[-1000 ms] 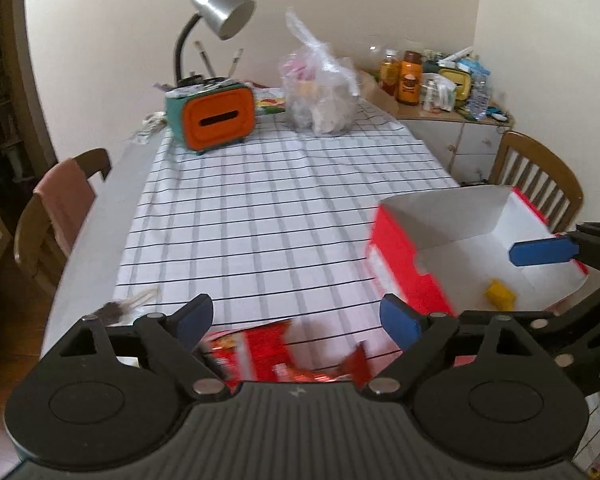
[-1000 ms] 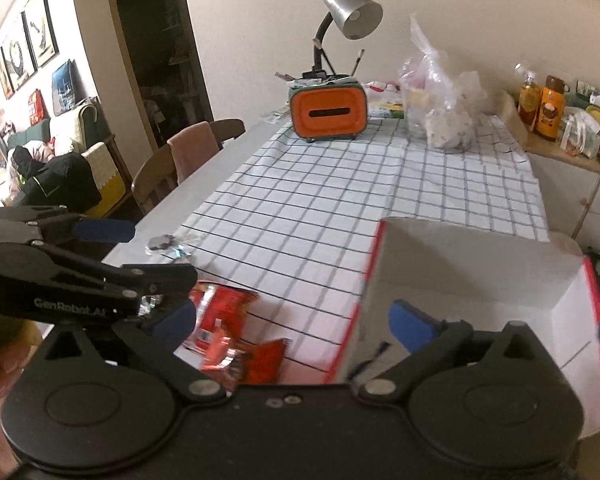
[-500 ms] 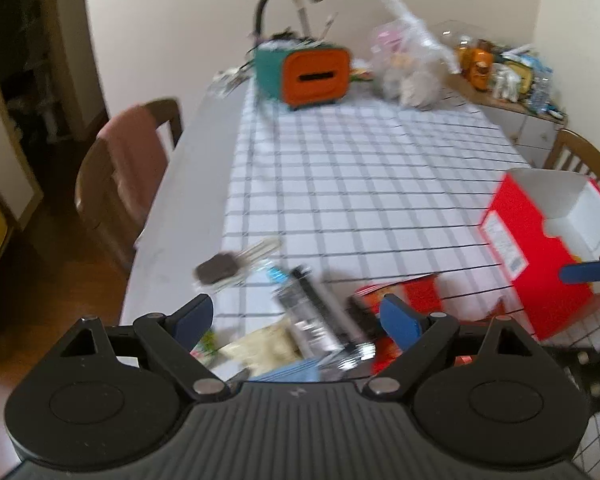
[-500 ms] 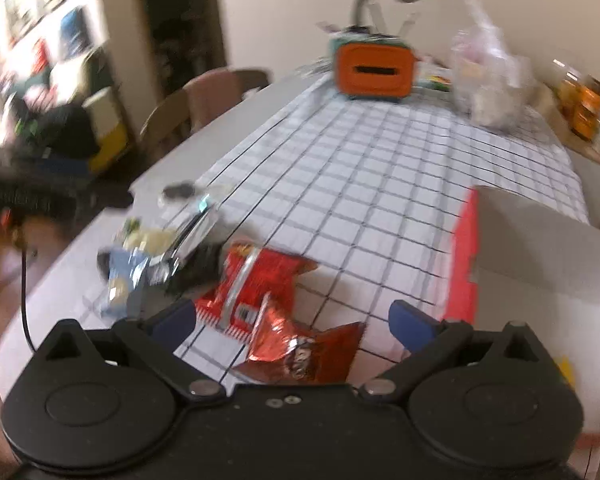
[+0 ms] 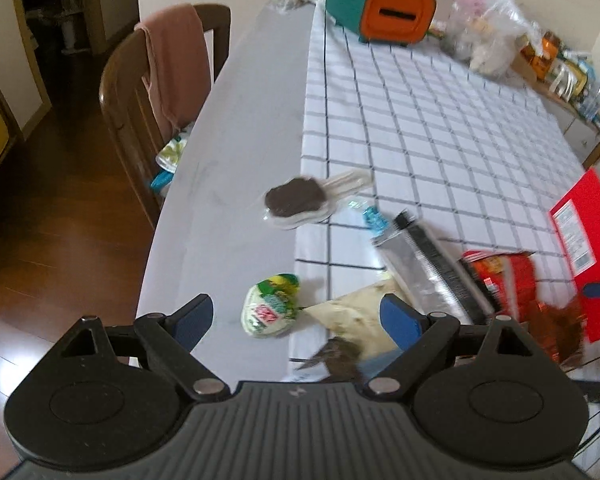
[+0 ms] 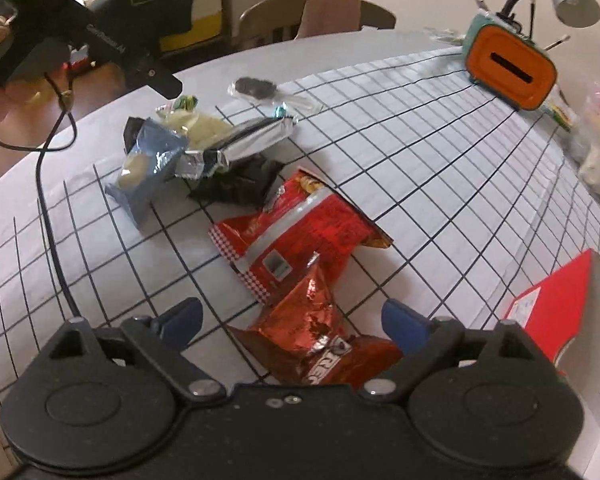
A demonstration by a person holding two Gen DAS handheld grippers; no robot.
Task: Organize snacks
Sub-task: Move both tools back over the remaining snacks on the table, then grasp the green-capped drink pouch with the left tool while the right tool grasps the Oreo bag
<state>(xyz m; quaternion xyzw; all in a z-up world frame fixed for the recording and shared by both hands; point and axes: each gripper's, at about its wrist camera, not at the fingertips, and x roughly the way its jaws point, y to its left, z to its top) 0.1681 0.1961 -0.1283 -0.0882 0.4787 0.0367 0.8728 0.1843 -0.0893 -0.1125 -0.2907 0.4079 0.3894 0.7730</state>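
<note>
Both jaws stand wide over a scatter of snack packets on the counter, holding nothing.

Left wrist view: the left gripper (image 5: 300,318) has its jaws wide apart and empty; a round green-and-white sweet (image 5: 270,306) lies between them on the bare counter (image 5: 228,152), a pale packet (image 5: 360,312) touches the inner side of the right-hand jaw, a silver packet (image 5: 424,264) and a red snack bag (image 5: 508,280) lie beyond and right of that jaw, and the red box (image 5: 588,240) sits far right. Right wrist view: the right gripper (image 6: 294,326) also has its jaws wide and empty; a crumpled red foil bag (image 6: 316,328) lies between them, the red snack bag (image 6: 300,240) touching it just ahead, a blue packet (image 6: 148,168) and the silver packet (image 6: 240,144) farther ahead to the left, and the red box (image 6: 552,312) right of the right-hand jaw.
</note>
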